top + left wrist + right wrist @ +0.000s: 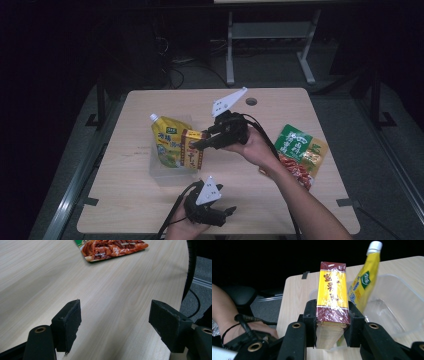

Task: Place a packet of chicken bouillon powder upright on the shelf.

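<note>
Now we note the right gripper [332,332] clamping the red-yellow box [332,297] mid-frame over the clear tub [397,305]; it may topple the yellow pouch [364,282].

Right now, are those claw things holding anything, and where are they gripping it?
The right gripper clamps a red-and-yellow box by its two broad sides, near one end. The left gripper holds nothing.

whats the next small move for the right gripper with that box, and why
Probably ease the red and yellow box down into the clear plastic container beside the yellow spout pouch. The right gripper has its jaws clamped on the box's sides, held above the container's near rim, so lowering comes before letting go.
</note>
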`<state>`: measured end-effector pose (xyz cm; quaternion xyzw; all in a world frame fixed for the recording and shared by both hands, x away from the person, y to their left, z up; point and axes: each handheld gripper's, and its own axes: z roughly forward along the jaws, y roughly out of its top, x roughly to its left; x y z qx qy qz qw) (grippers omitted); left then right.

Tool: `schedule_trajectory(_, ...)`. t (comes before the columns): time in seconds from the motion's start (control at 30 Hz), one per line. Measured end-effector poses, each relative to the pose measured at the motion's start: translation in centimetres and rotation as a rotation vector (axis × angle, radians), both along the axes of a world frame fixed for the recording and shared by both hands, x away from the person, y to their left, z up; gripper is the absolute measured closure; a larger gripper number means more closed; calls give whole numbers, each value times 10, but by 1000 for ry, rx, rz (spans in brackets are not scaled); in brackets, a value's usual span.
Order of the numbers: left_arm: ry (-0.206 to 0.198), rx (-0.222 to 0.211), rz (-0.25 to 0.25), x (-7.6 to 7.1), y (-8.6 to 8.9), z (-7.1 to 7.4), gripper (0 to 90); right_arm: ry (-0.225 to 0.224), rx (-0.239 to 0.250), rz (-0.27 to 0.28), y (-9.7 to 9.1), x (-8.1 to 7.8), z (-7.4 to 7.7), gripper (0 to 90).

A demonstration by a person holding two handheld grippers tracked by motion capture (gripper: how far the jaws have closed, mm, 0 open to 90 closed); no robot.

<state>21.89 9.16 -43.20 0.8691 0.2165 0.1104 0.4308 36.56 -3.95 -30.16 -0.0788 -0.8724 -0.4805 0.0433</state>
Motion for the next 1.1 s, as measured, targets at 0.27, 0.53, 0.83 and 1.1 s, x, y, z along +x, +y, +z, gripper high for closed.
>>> schedule_trajectory(0.27, 4, -15, -1, -1, 1, 1, 253, 3, -8, 37, 23, 2, -5, 668)
schedule_trajectory(0.53, 6, -11, -12, -3, 0, 1, 253, -13, -39, 69, 44, 4, -14, 668)
schedule_trajectory(0.83, 2, -14, -20, -4, 0, 2, 253, -7, -63, 69, 60, 2, -26, 668)
schedule_trajectory(1.1, 6, -22, -21, -5, -1, 1, 253, -7, -70, 54, 69, 1, -35, 667)
